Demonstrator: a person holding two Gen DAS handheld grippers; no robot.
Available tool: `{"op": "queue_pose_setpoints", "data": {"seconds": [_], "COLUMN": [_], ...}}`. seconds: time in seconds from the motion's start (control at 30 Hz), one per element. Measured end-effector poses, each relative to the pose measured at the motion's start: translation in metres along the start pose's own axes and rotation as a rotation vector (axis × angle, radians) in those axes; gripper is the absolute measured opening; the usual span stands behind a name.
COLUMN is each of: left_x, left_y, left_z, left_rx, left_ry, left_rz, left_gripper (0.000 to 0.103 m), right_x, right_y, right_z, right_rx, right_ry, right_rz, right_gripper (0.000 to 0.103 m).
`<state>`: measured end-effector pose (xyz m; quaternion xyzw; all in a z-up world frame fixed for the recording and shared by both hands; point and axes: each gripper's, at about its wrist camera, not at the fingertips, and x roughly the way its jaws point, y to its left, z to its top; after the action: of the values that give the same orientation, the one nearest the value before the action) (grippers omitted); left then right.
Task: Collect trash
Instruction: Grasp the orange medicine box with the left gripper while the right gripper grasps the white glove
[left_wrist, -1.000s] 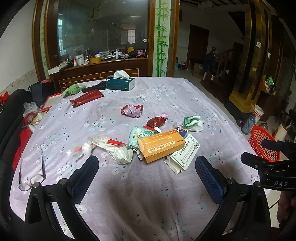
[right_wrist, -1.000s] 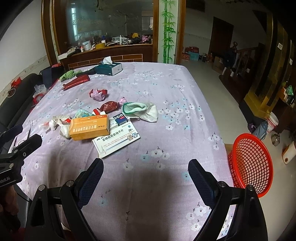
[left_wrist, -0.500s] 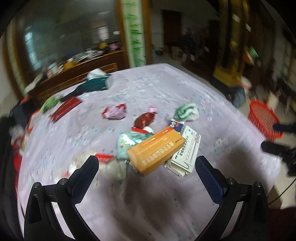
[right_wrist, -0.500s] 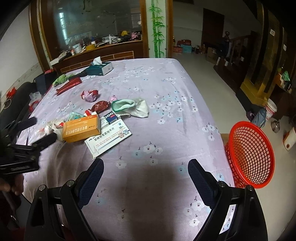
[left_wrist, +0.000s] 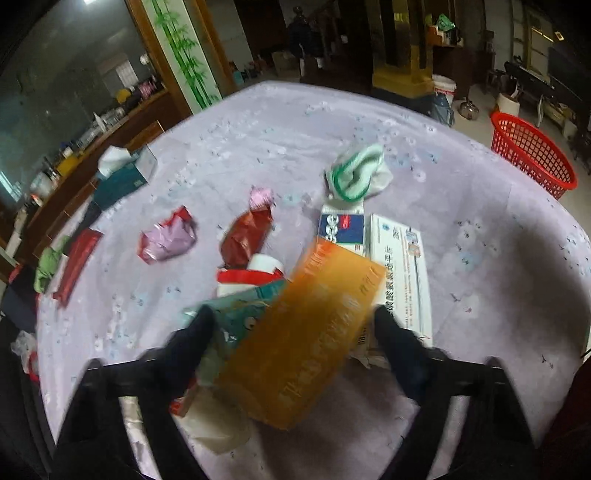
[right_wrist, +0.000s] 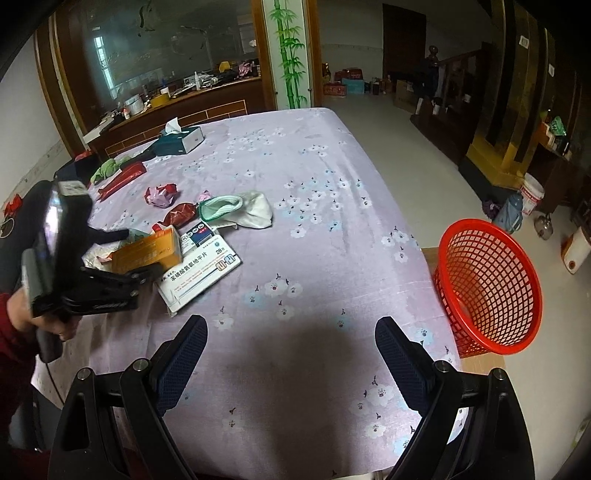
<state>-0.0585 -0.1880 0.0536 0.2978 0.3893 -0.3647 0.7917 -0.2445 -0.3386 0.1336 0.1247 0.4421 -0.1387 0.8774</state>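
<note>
The left claw (left_wrist: 291, 325), a second ago hovering short of the litter, is now straddling the flat orange cardboard box (left_wrist: 306, 339) on the lilac flowered desk (right_wrist: 314, 184), jaws spread either side and not yet clenched (the view is blurring with motion). The long white medicine carton (left_wrist: 404, 273) is lying just right of it. The right claw (right_wrist: 291, 354) is waiting released and empty, the red mesh plastic basket (right_wrist: 487, 280) off to its right, so a first pickup looks imminent.
</note>
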Motion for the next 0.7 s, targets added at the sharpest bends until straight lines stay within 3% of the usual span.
{"op": "queue_pose_setpoints", "data": {"seconds": [0.1,0.23,0.43,0.57,0.7], "left_x": [0.008,-0.001,-0.038,-0.064,-0.080], "left_y": [-0.001,-0.001,0.003,0.004,0.007], "left_z": [-0.002,-0.006,-0.018,-0.035,-0.050], "left_rx": [-0.006,-0.049,-0.176,-0.245,-0.291], "left_ry": [0.008,-0.037,-0.113,-0.141,-0.139], "left_rz": [0.000,-0.012,-0.043,-0.047,-0.039], "left_gripper": [0.045,0.045,0.045,0.045,0.045], "right_x": [0.004,0.014,0.052,0.093,0.139], "right_y": [0.004,0.011,0.013,0.019,0.026], "right_z": [0.008,0.026,0.073,0.100,0.119], "right_rx": [-0.007,0.009,0.192,0.303,0.353], "right_ry": [0.010,0.036,0.087,0.123,0.159], "right_rz": [0.029,0.103,0.260,0.289,0.213], "right_gripper": [0.095,0.089,0.075,0.066,0.064]}}
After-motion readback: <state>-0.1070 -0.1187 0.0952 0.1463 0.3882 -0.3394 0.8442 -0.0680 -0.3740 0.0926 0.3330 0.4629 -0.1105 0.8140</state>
